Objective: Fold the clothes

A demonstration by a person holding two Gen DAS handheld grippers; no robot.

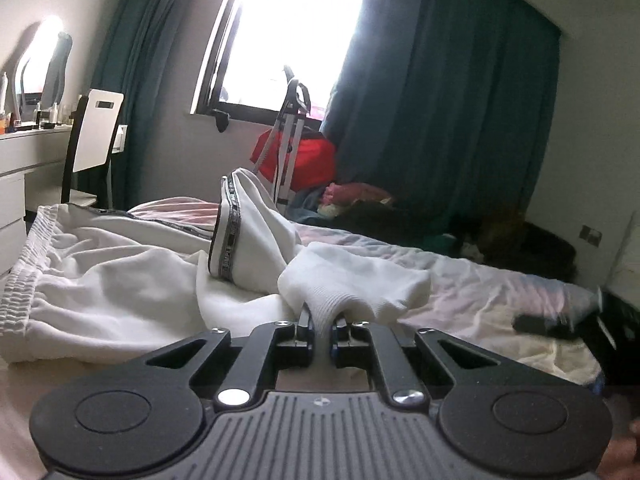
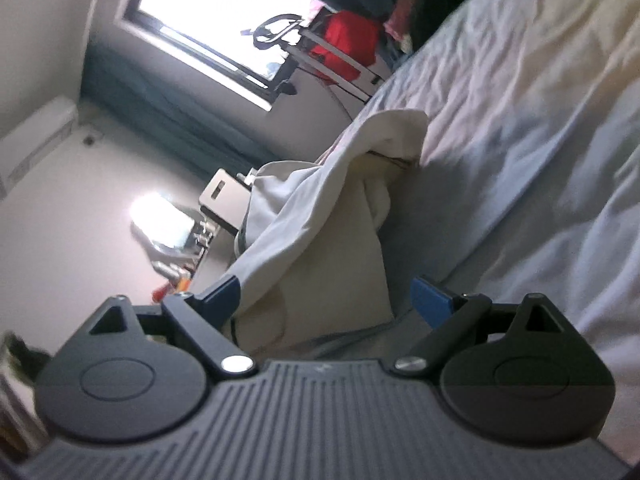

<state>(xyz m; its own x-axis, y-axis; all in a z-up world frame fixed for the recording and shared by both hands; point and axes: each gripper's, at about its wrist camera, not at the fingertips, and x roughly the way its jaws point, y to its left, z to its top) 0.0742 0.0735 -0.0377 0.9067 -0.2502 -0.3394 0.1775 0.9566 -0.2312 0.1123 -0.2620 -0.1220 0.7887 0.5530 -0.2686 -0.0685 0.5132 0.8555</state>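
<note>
White track pants (image 1: 120,280) with a grey printed side stripe (image 1: 230,224) lie crumpled on the bed, elastic waistband (image 1: 24,272) at the left. My left gripper (image 1: 321,314) is shut on the ribbed cuff (image 1: 352,284) of one leg, which bunches up just beyond the fingers. In the right wrist view, which is rolled on its side, the white pants (image 2: 320,240) rise in a fold straight ahead. My right gripper (image 2: 326,286) stands wide open with that cloth between the blue pads (image 2: 430,296); the pads do not press on it.
The pale wrinkled bed sheet (image 1: 480,292) spreads to the right. A white chair (image 1: 96,136) and desk (image 1: 24,152) stand at the left. A red bag (image 1: 308,156) on a metal frame, a clothes pile (image 1: 360,196) and teal curtains (image 1: 440,100) sit beyond the bed. A dark blurred object (image 1: 540,326) lies at the right.
</note>
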